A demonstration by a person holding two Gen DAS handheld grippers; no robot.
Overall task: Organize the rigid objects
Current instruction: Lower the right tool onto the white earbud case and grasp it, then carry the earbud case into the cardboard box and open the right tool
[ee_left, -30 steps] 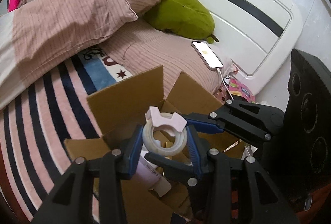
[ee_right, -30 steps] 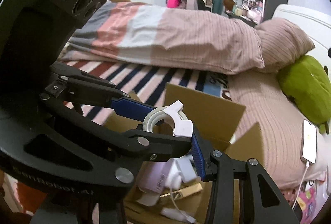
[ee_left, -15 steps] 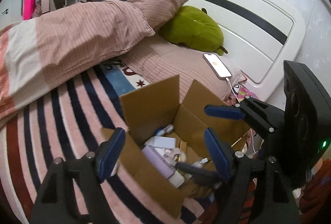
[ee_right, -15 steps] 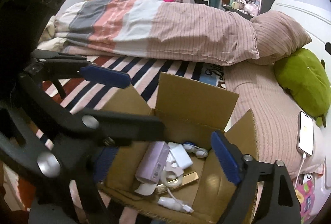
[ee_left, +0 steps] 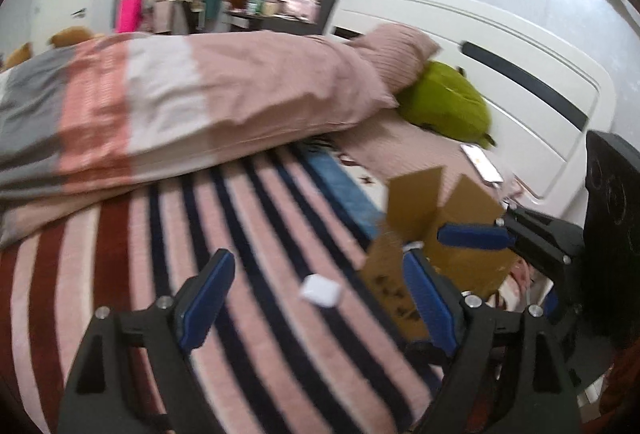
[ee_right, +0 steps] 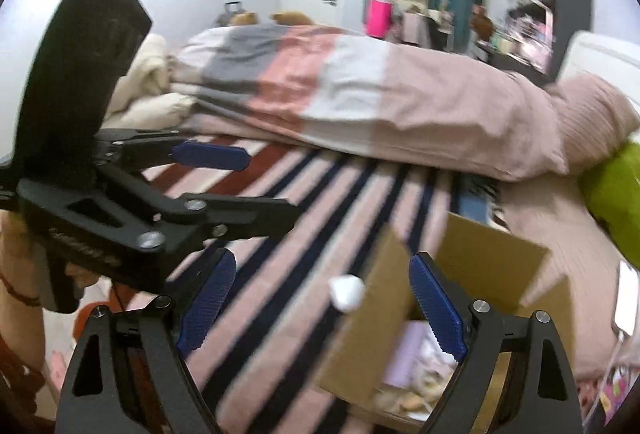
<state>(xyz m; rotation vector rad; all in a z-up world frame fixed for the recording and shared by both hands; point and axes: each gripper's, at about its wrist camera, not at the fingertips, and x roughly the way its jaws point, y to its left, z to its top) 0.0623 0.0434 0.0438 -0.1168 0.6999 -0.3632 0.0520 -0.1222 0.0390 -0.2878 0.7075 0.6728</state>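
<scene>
- A small white case [ee_left: 321, 292], squarish with rounded corners and smooth on top, lies flat on the striped blanket [ee_left: 256, 234]. It is too blurred to make out any marking or seam on it.
- From the right wrist view the same white case [ee_right: 346, 292] shows as a pale rounded lump, sitting just beside the near flap of the cardboard box [ee_right: 472, 274], on the blanket side of it and outside the box.
- The left gripper [ee_left: 316, 298] stands with its blue-padded jaws spread wide and nothing between them. The case lies on the blanket ahead of it, framed in the gap between the two pads, touching neither.
- The right gripper [ee_right: 324, 306] is likewise splayed wide and empty. The case sits in front of it, nearer its right pad than its left, clear of both.
- The cardboard box [ee_left: 436, 218] stands open on the bed with its flaps up, off to the right of the left gripper. In the right wrist view a lilac item [ee_right: 408, 354] and some pale bits lie inside, too smeared to name.
- Behind, a folded duvet [ee_left: 192, 101] in grey, pink and white bands lies across the bed, with a green plush toy [ee_left: 444, 105] by the headboard and a phone [ee_left: 482, 163] on the sheet near the box.
</scene>
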